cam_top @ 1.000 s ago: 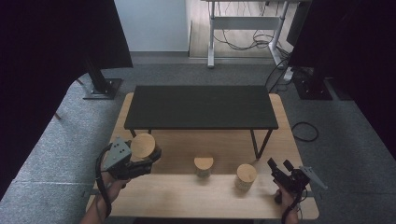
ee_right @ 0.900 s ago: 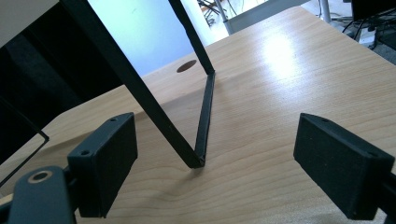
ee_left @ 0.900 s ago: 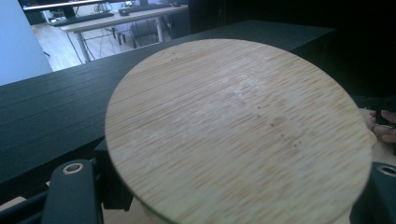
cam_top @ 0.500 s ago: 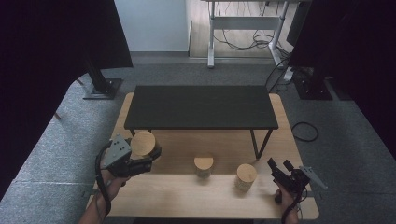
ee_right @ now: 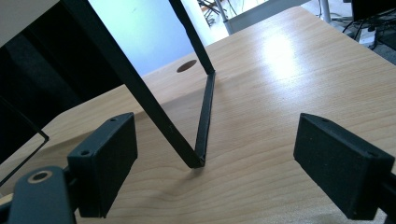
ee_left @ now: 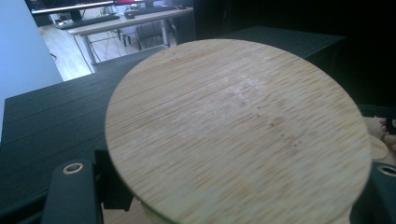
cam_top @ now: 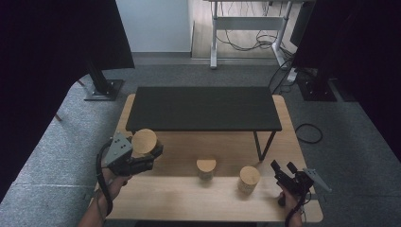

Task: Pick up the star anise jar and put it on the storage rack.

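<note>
The wooden cylinder sits clamped between the jaws of the left gripper, held off the light wooden table at its left side, just in front of the left end of the black raised shelf. In the left gripper view its round, grained top faces the camera, with the shelf's dark surface behind it. Compared with a second ago, the cylinder and the left gripper are in nearly the same spot; the gripper has shifted only slightly and its hold has not changed.

Two more wooden cylinders stand upright on the table: a smaller one near the middle and another to its right, well apart from the held one. Neither has moved.

The right gripper rests at the table's right edge with its jaws apart and nothing between them, as before. In the right gripper view the shelf's black leg meets the tabletop ahead.
</note>
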